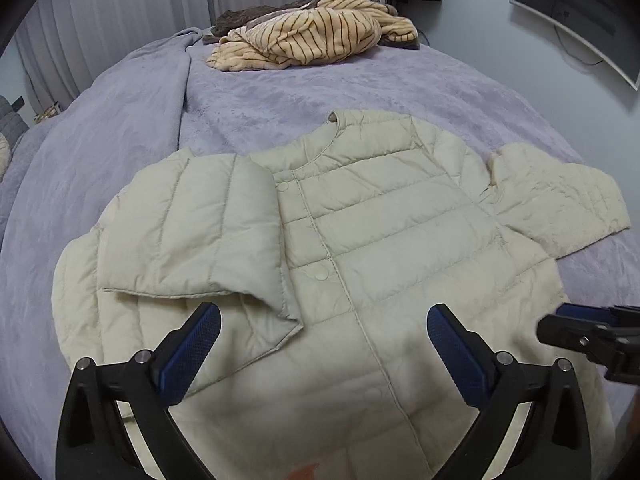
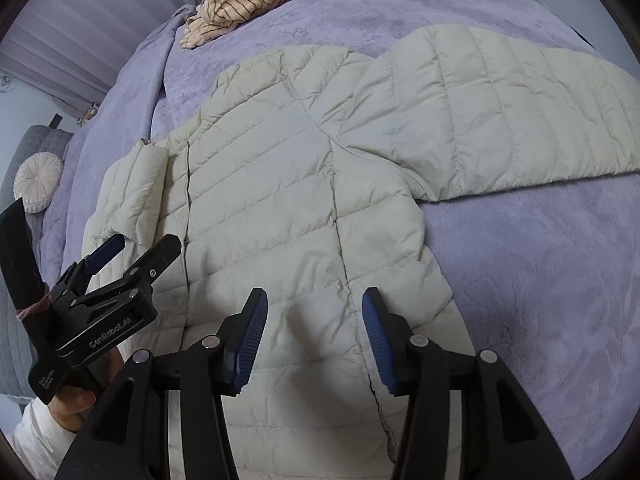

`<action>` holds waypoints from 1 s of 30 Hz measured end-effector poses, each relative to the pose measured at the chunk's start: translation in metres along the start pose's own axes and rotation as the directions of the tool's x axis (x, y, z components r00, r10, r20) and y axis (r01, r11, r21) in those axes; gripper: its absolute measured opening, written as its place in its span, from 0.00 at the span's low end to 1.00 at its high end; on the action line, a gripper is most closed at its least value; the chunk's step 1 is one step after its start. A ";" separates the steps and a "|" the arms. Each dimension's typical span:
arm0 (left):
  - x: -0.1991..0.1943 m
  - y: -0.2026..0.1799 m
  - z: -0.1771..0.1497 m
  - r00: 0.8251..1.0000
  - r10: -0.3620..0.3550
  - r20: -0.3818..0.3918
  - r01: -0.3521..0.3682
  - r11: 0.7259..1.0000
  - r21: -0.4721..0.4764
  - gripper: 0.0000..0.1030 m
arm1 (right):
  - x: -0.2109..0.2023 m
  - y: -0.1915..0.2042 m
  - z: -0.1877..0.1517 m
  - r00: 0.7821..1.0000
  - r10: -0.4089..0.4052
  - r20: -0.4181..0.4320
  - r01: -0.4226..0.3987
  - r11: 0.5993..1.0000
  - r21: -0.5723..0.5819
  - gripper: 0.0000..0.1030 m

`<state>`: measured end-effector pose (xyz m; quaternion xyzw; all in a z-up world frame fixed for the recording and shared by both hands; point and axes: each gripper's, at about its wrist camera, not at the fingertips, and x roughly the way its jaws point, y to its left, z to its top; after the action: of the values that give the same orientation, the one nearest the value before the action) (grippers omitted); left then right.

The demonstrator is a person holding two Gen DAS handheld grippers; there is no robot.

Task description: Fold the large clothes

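- Cream quilted jacket [image 1: 360,240] lies front up on a lilac blanket [image 1: 280,92] covering the bed, collar toward the far end, snap placket closed.
- One sleeve [image 1: 188,232] is folded in across the chest, cuff near the placket; the other sleeve [image 2: 500,112] stretches out flat onto the blanket.
- Left gripper [image 1: 324,336] hovers above the lower front, jaws spread wide, nothing between the blue pads [image 1: 192,344].
- Right gripper [image 2: 314,340] hangs over the jacket's side seam near the hem, jaws parted, pads clear of the fabric.
- Striped beige garment [image 1: 312,36] sits heaped at the far end, well apart from the jacket.
- Round pale cushion [image 2: 38,180] rests beside the bed edge.
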<state>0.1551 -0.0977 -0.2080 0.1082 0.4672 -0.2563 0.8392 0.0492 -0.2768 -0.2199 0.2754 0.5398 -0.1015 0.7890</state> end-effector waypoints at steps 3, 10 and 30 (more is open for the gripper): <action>-0.039 0.031 -0.007 0.998 -0.003 0.062 0.007 0.998 -0.062 1.00 | -0.009 0.019 0.006 1.000 -0.008 0.020 0.009 0.998 -0.058 0.61; -0.040 0.168 -0.021 0.955 0.295 -0.047 -0.292 0.889 -0.352 1.00 | 0.003 0.150 0.024 0.995 0.008 0.098 0.034 0.903 -0.429 0.72; 0.027 0.209 -0.053 0.911 0.361 -0.201 -0.411 0.840 -0.355 1.00 | 0.067 0.105 0.051 0.983 0.129 0.128 -0.133 0.991 0.018 0.10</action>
<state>0.2385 0.0923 -0.2712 0.0474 0.5293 0.0237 0.8468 0.1647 -0.2090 -0.2334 0.3139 0.4680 -0.0740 0.8228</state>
